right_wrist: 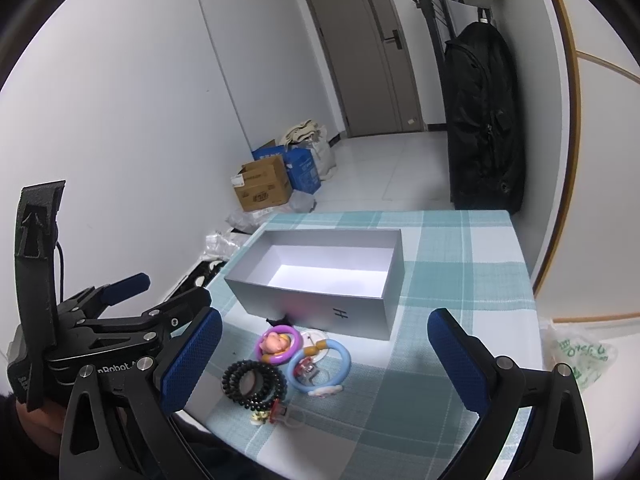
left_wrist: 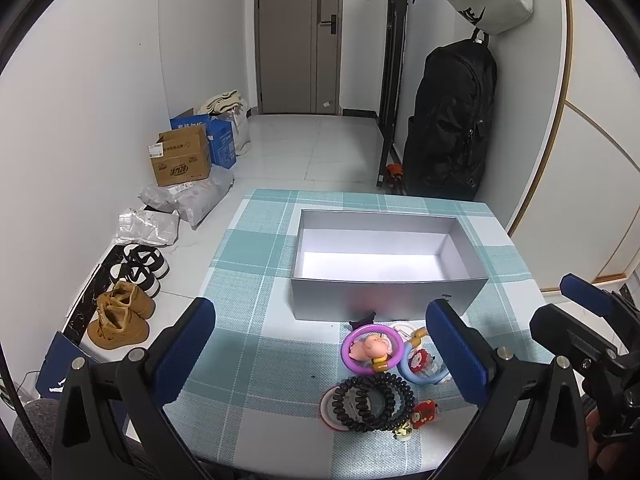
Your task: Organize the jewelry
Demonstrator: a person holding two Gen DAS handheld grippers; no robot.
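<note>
Blue-padded fingers of the left gripper (left_wrist: 320, 344) stand spread wide and hold nothing; the right gripper (right_wrist: 324, 348) is likewise spread and bare. Between them on the checked tablecloth (left_wrist: 256, 240) lies the jewelry: black bead bracelets (left_wrist: 374, 402), a purple ring (left_wrist: 372, 346) with a pink figure, and a blue ring (left_wrist: 422, 368), all just before the open grey box (left_wrist: 384, 296). Only the left view shows brown boots (left_wrist: 120, 316) on the floor; only the right view shows a green-printed plastic bag (right_wrist: 580, 356).
</note>
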